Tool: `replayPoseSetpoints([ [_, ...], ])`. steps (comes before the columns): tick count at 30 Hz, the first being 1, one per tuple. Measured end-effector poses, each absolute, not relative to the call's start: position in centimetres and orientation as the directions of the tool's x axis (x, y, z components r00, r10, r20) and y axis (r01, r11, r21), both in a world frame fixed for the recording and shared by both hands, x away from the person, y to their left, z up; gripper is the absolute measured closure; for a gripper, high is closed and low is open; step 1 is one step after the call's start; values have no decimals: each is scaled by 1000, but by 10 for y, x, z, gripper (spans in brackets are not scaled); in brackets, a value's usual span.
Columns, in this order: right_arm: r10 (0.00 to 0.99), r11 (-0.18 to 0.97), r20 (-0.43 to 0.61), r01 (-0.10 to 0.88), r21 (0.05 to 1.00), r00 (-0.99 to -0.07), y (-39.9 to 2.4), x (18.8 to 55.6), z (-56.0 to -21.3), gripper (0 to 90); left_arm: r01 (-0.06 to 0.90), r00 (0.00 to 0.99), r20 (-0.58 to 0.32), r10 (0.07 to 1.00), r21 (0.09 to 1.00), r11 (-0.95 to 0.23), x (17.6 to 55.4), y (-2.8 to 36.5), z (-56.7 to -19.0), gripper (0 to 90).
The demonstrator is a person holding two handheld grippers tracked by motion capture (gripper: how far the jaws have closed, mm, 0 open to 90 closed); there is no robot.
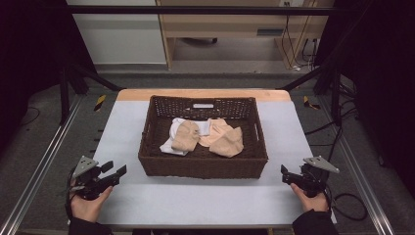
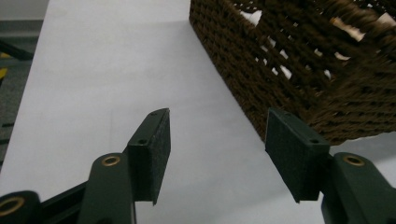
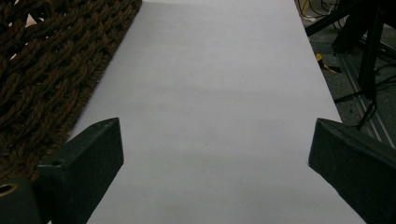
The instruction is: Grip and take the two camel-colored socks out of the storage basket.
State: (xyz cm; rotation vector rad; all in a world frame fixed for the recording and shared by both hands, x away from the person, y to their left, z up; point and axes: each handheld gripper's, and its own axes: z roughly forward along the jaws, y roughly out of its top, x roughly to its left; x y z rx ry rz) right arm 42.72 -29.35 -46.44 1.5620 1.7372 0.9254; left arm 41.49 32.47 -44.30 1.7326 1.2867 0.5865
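A dark brown wicker basket point(image 1: 203, 164) stands in the middle of the white table point(image 1: 195, 200). Inside lie two beige socks point(image 1: 185, 135) point(image 1: 226, 139) and a white cloth point(image 1: 171, 145). My left gripper point(image 1: 114, 169) rests at the table's front left, open, nothing between its jaws. In the left gripper view the open gripper point(image 2: 217, 140) looks past the basket's corner point(image 2: 299, 65). My right gripper point(image 1: 285, 173) is at the front right, open and empty. The right gripper view shows the open gripper point(image 3: 215, 154) over bare table beside the basket wall point(image 3: 51, 60).
The table's wooden far edge point(image 1: 203, 93) lies behind the basket. Metal frame rails point(image 1: 44, 156) run along both sides. Cables point(image 1: 350, 200) lie on the floor at the right. White table point(image 3: 210, 93) stretches on both sides of the basket.
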Motion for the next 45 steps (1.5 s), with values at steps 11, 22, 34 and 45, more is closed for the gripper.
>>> replayPoseSetpoints([
  [11, 995, 53, 2, 545, 836, -101, -296, 426, -463, 35, 442, 394, -130, 910, 895, -63, 409, 316, -414, 413],
  [22, 995, 60, -8, 547, 835, -99, -295, 425, -463, 36, 388, 420, -132, 898, 921, -46, 408, 308, -388, 406],
  [34, 994, 72, -13, 535, 842, -113, -295, 425, -463, 36, 345, 446, -130, 886, 938, -36, 424, 293, -361, 407],
  [45, 993, 79, -22, 529, 845, -113, -294, 425, -463, 36, 329, 476, -128, 870, 943, -41, 442, 265, -350, 412],
])
